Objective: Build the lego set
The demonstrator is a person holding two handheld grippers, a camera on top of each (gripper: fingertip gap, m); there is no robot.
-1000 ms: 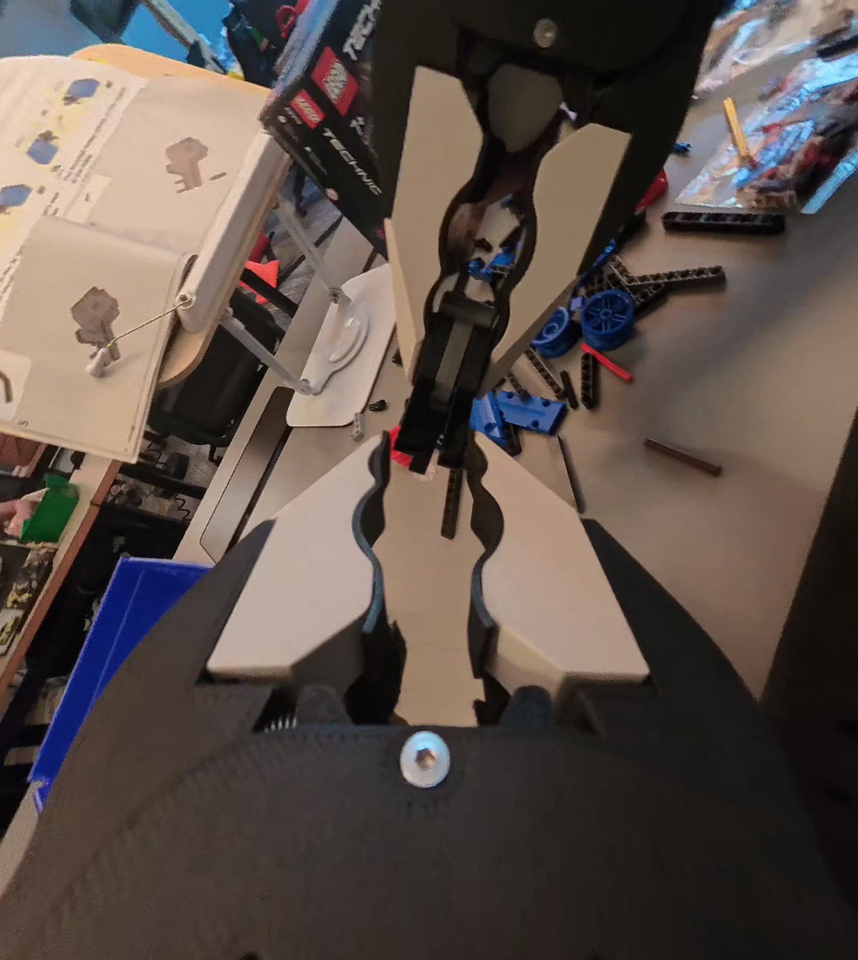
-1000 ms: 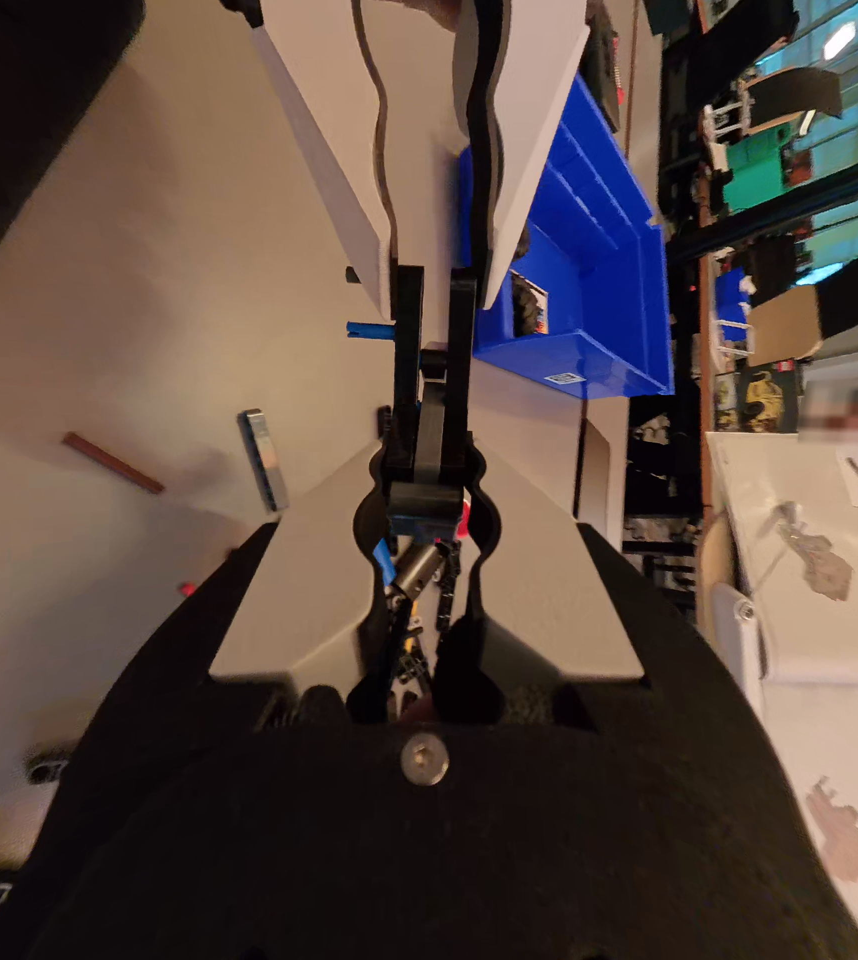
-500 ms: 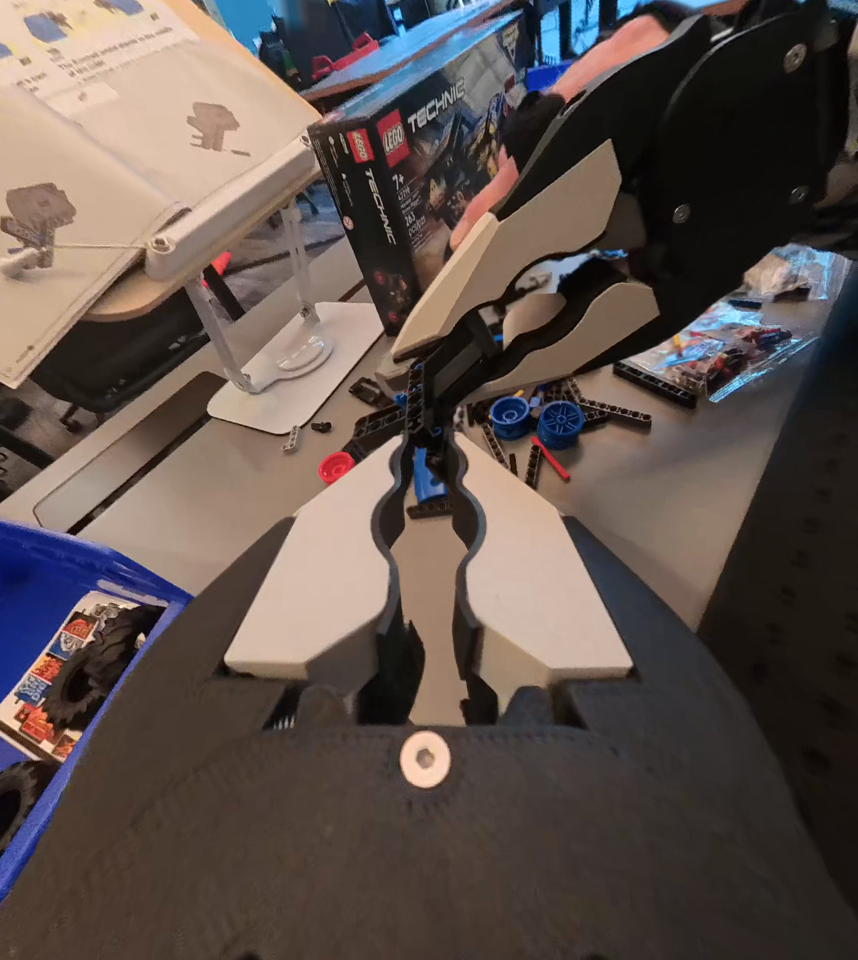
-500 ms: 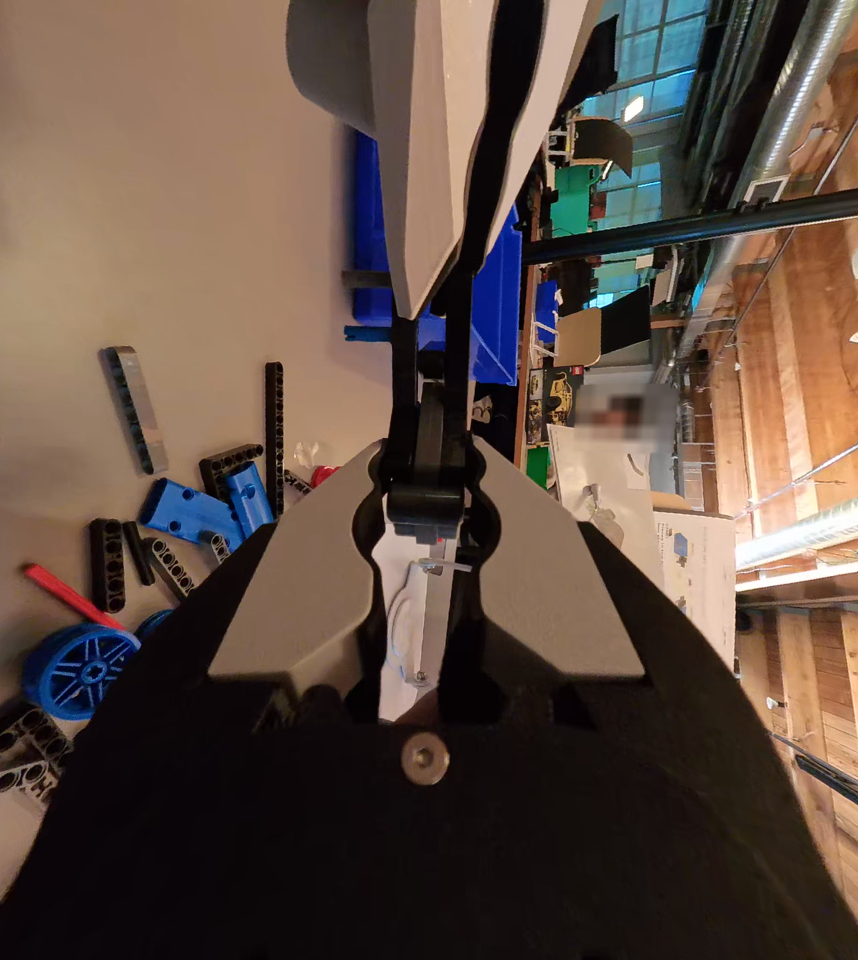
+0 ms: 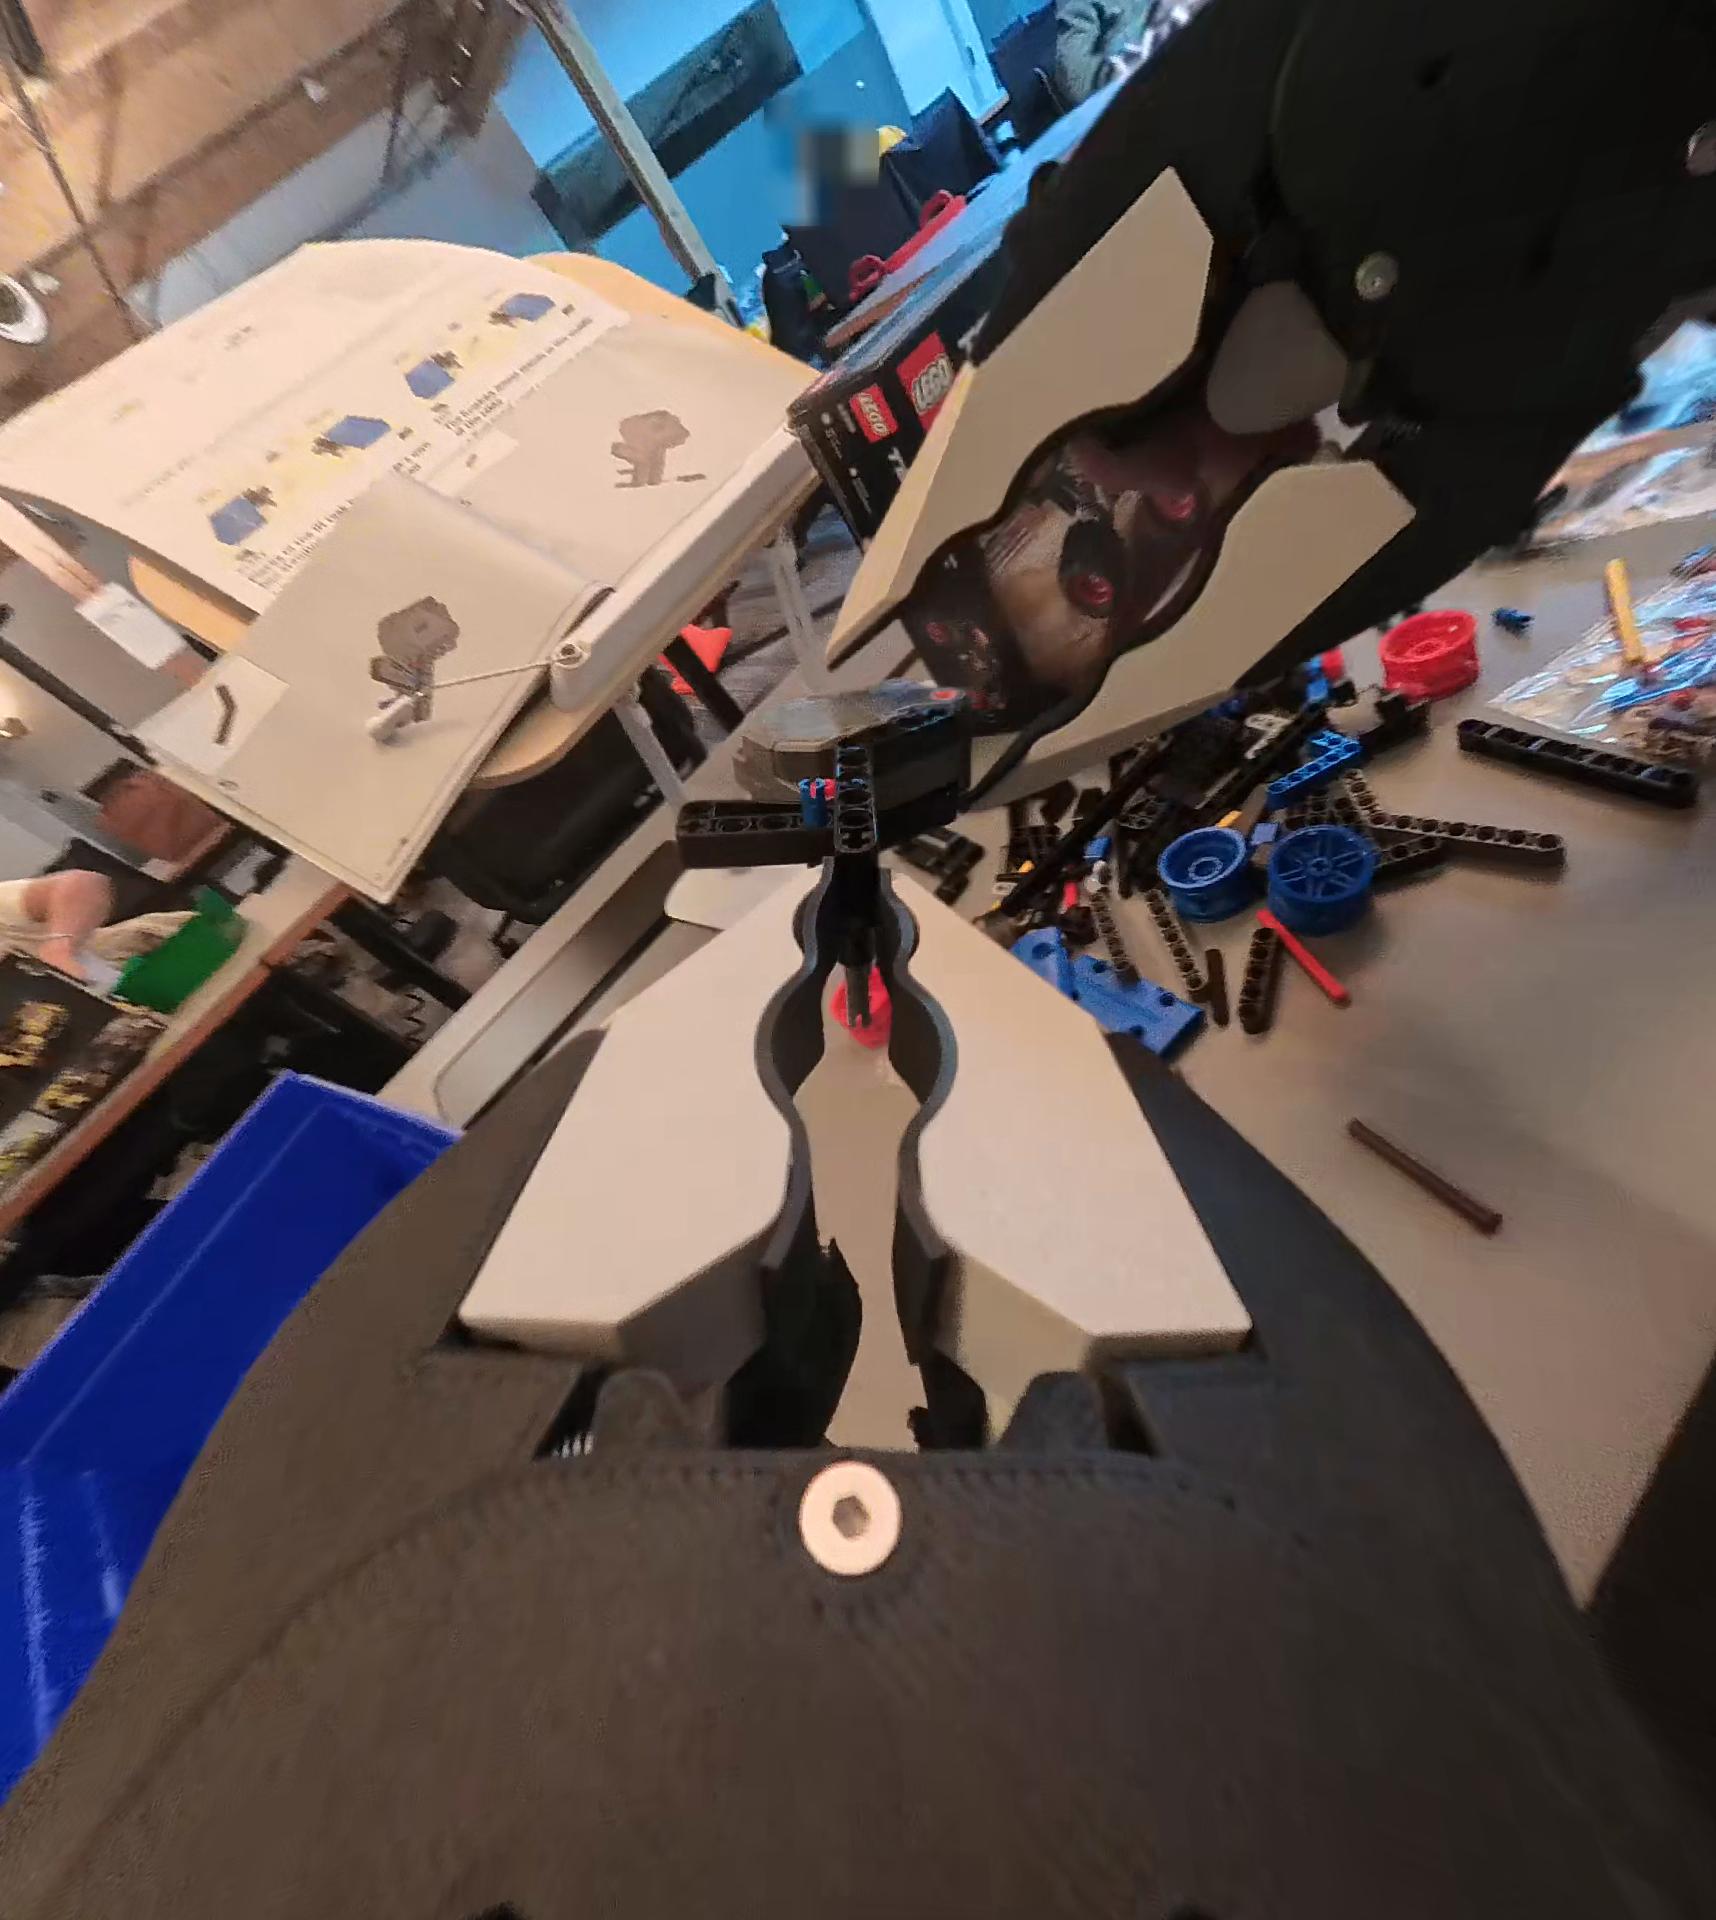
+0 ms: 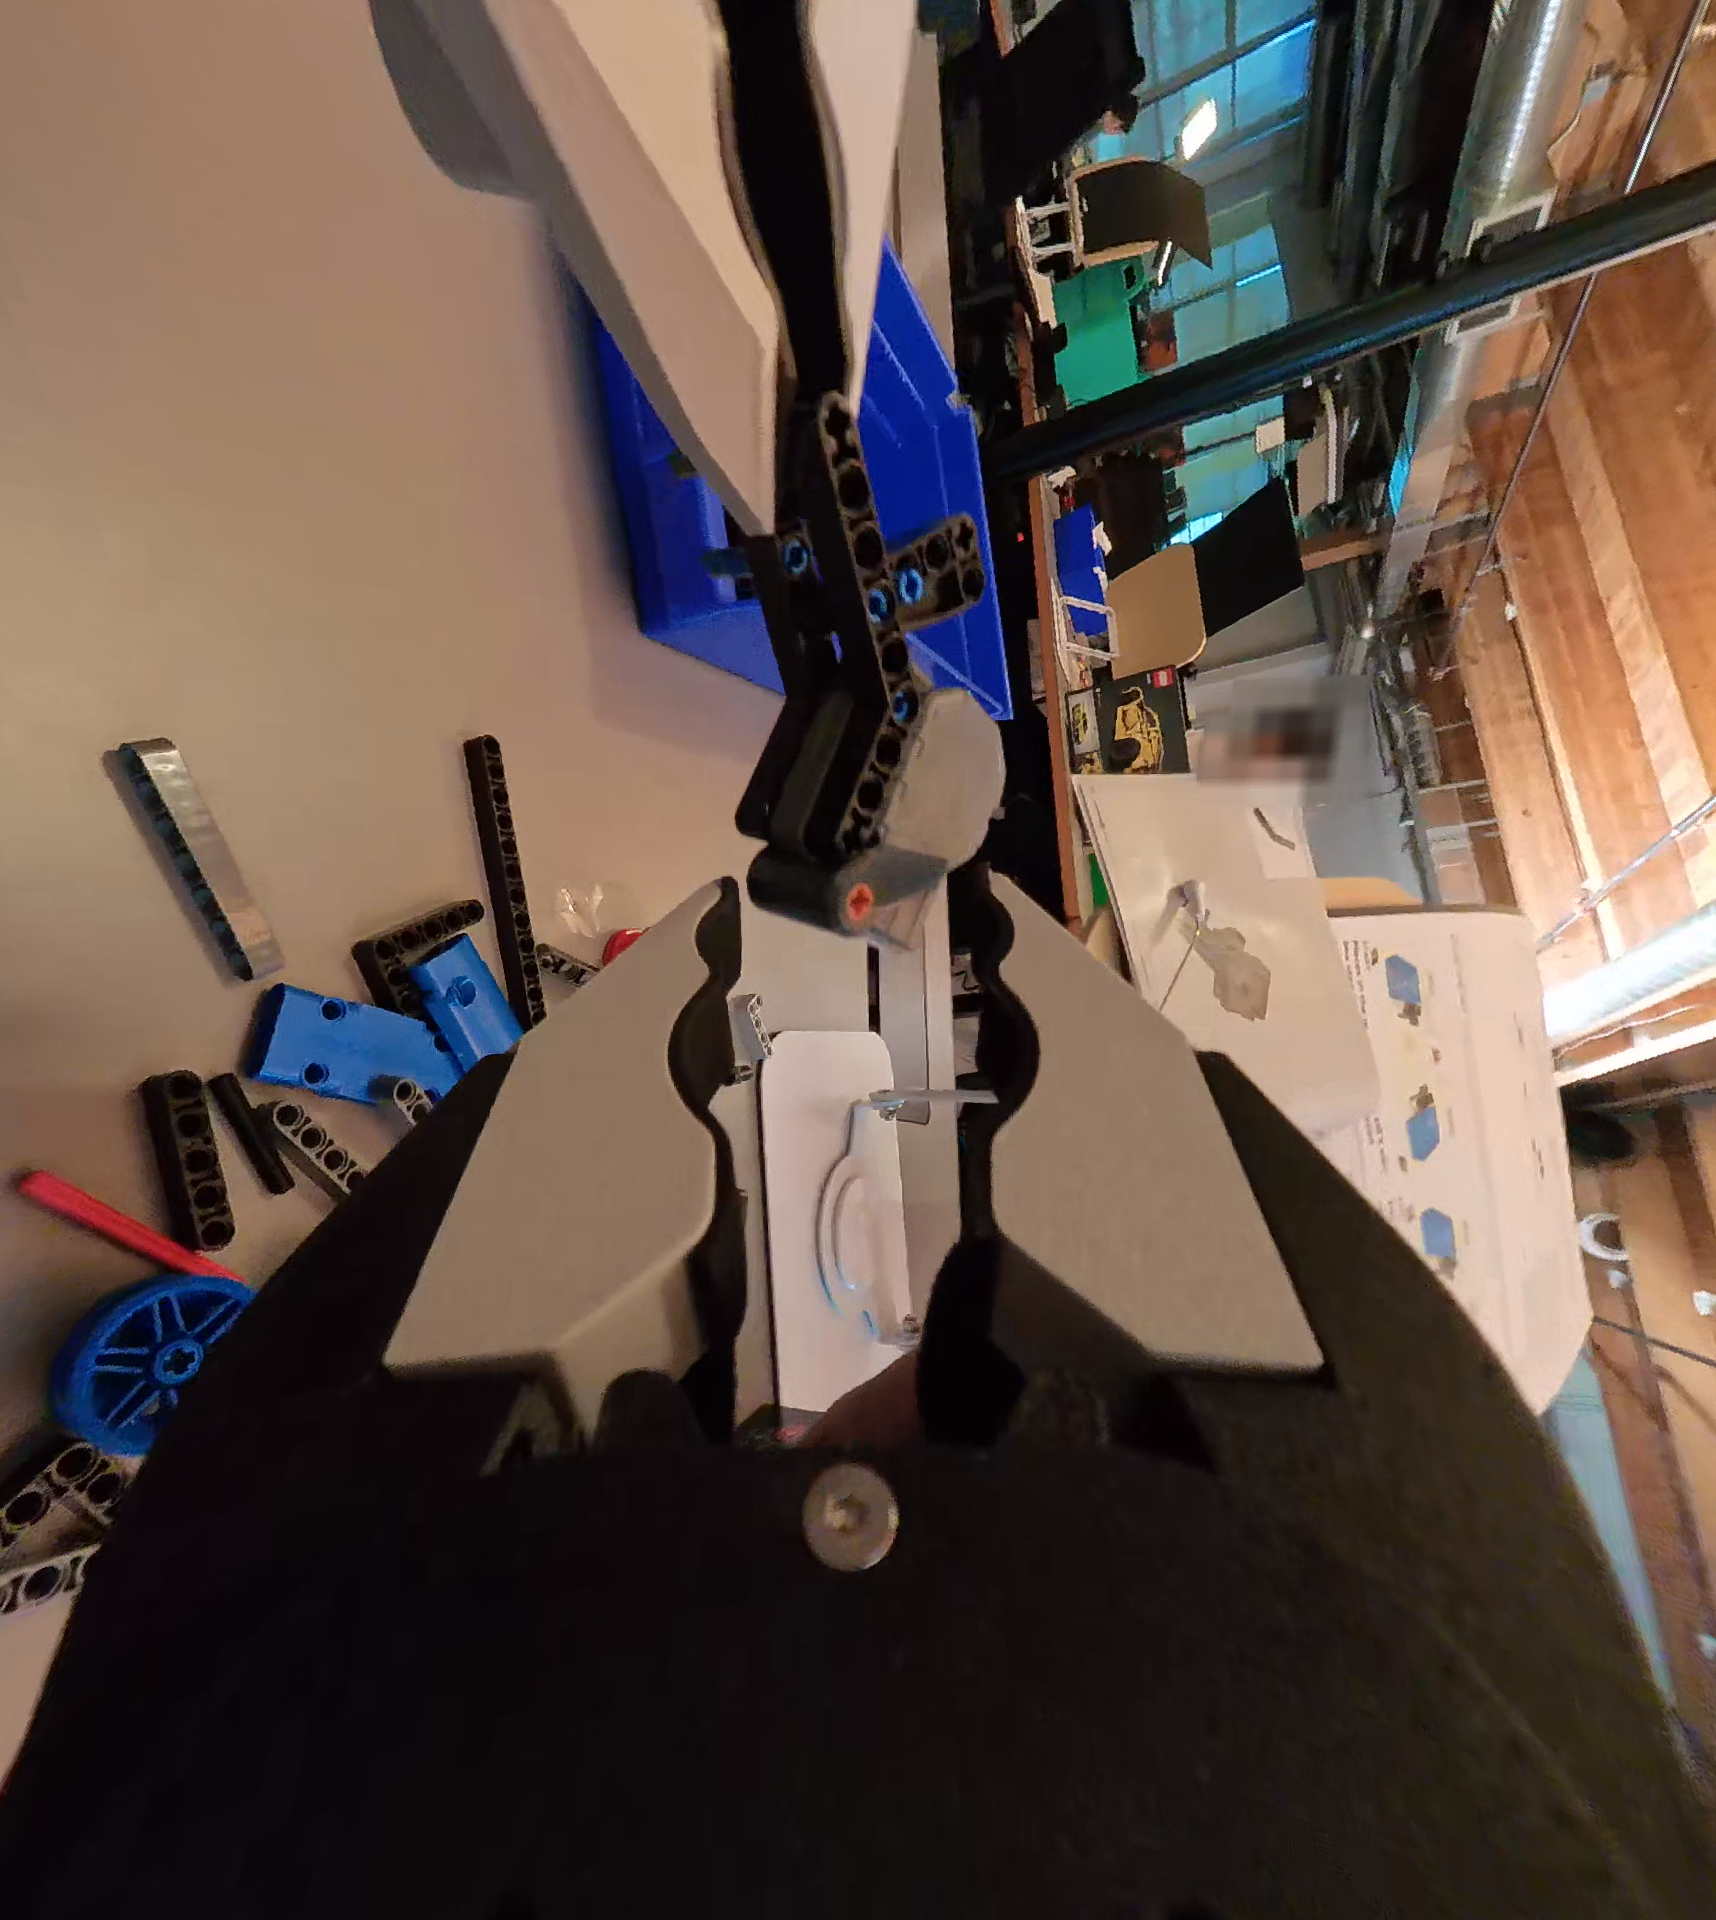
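Note:
My left gripper is shut on the end of a black beam of the lego assembly and holds it above the table. The assembly is made of crossed black beams with blue pins and a grey and black block. In the right wrist view the assembly hangs from the left gripper's fingers at the top. My right gripper is open, and its pads stand apart on either side of the block's end without pressing it. It also shows in the left wrist view with its jaws spread behind the assembly.
An instruction booklet stands on a holder at the left, with a lego box behind it. A blue bin sits at the near left. Loose black beams, blue wheels, a red wheel, a brown axle and part bags lie on the table. Tip to tip, the grippers are about 6 cm apart. From either gripper's tips it is about 15 cm to the brown axle.
My left gripper closed on the assembly's black beam. My right gripper, which was shut on the assembly's block, opened and let it go. Both views swung round.

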